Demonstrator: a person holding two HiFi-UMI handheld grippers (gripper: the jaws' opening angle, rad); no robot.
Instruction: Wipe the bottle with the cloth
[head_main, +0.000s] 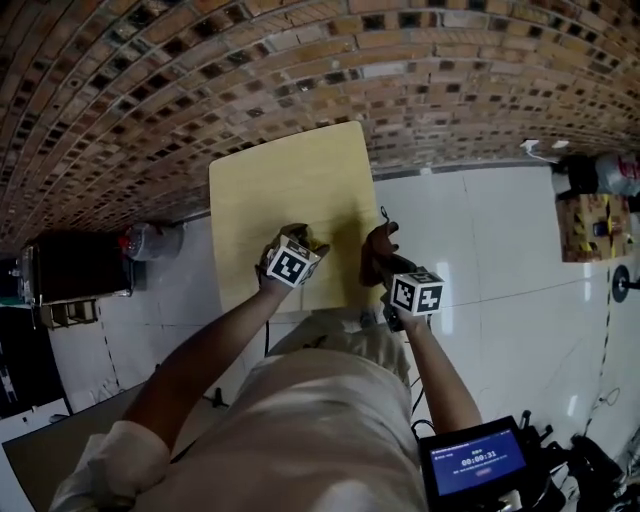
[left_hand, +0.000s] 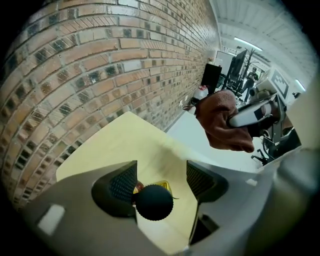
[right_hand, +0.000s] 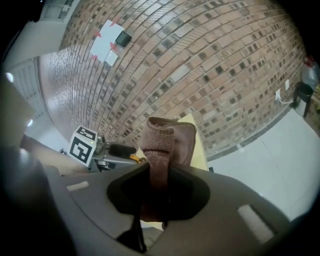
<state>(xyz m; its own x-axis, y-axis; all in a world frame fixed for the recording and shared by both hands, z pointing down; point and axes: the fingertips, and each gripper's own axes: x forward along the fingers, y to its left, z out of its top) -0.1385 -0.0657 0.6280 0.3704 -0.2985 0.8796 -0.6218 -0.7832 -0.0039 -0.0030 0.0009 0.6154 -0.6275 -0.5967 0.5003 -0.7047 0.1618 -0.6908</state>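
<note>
A small bottle (left_hand: 154, 201) with a black round cap and a yellow label stands on the pale yellow table (head_main: 290, 180). My left gripper (left_hand: 161, 179) is open around it. The cap sits close to the left pad (left_hand: 124, 182), and the right pad (left_hand: 199, 177) stands well apart from it. My right gripper (right_hand: 157, 175) is shut on a brown cloth (right_hand: 165, 140), which sticks up folded from between the jaws. In the head view the cloth (head_main: 378, 255) hangs just right of the left gripper, over the table's near right edge. In the left gripper view the cloth (left_hand: 222, 122) hovers above and to the right of the bottle.
A brick wall (head_main: 300, 60) runs behind the table, with white floor tiles (head_main: 480, 240) all round. A dark cabinet (head_main: 70, 270) and a plastic jug (head_main: 150, 240) stand at the left. A cardboard box (head_main: 590, 225) sits at the far right, and a small screen (head_main: 478, 462) is near me.
</note>
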